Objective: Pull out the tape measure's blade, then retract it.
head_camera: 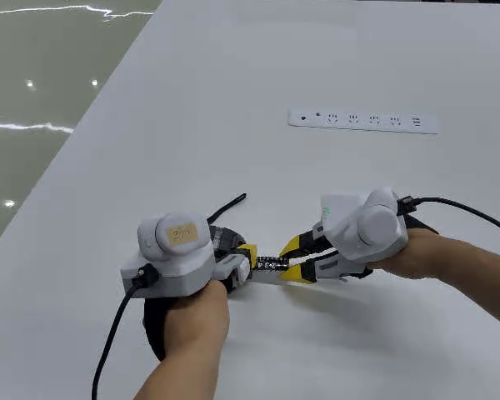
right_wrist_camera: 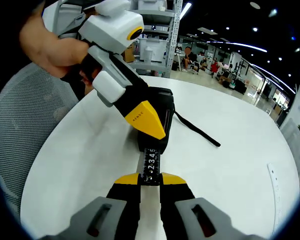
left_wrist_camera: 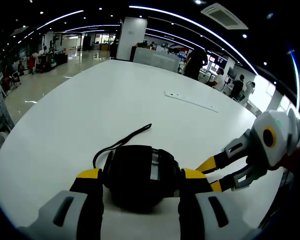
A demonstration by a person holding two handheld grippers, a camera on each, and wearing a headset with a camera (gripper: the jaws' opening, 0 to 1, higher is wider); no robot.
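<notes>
Tools number two: left tool [left_wrist_camera: 141,176] clamps the one black tape measure [right_wrist_camera: 166,107], right tool [right_wrist_camera: 151,179] pinches its blade [right_wrist_camera: 151,162].

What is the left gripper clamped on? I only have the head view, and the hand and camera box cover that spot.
Observer: The left gripper is shut on the tape measure case, which is black, with one yellow-tipped jaw on each side.
Operator: And is the right one really on the blade?
Observer: Yes. The right gripper pinches the blade at its end. A short stretch is out of the case, and the digits 2, 3, 4, 5 read clearly on it.
</notes>
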